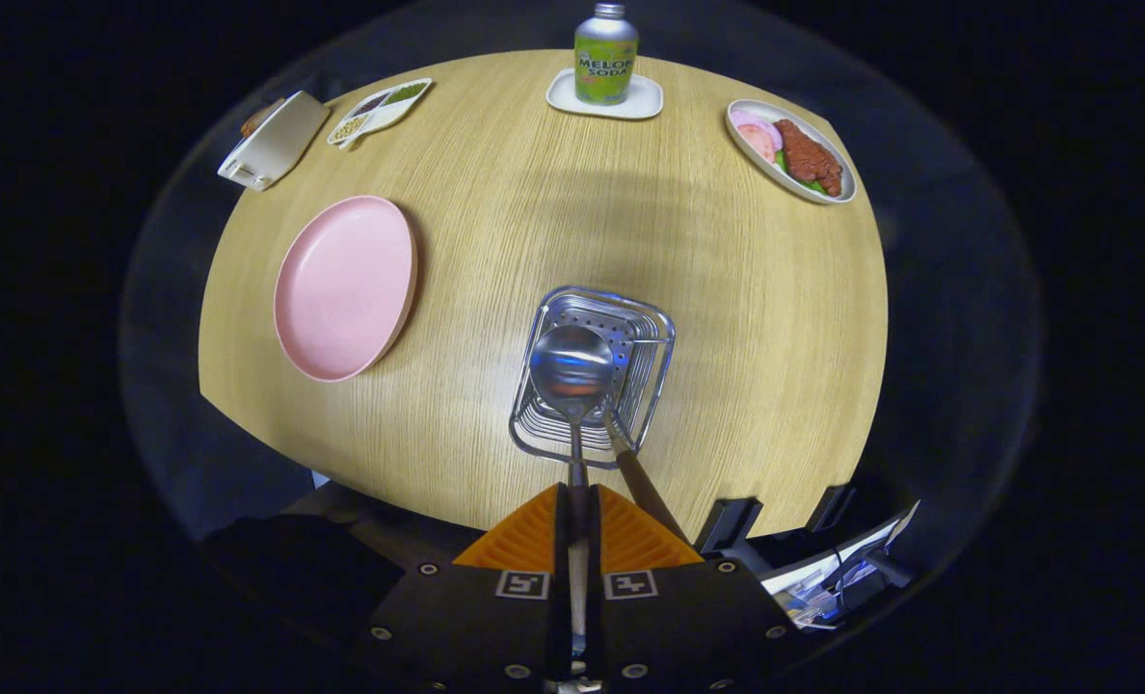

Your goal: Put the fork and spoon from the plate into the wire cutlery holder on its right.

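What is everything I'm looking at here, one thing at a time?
Table: one, light wood, round, under everything.
Plate: one, pink, bare, left of the holder.
Wire cutlery holder: one, silver, just ahead of the fingers.
Spoon: one, silver, bowl over the holder, handle between the fingers.
Second utensil: one, dark handle, leaning in the holder beside the spoon; head hidden.
Soda bottle: one, green, on a white coaster, far side.
Food dish: one, white, with reddish and pink food, far right.
Divided tray: one, white, far left.
White box-like thing: one, beside the tray.
Gripper: one, fingers shut on the spoon.
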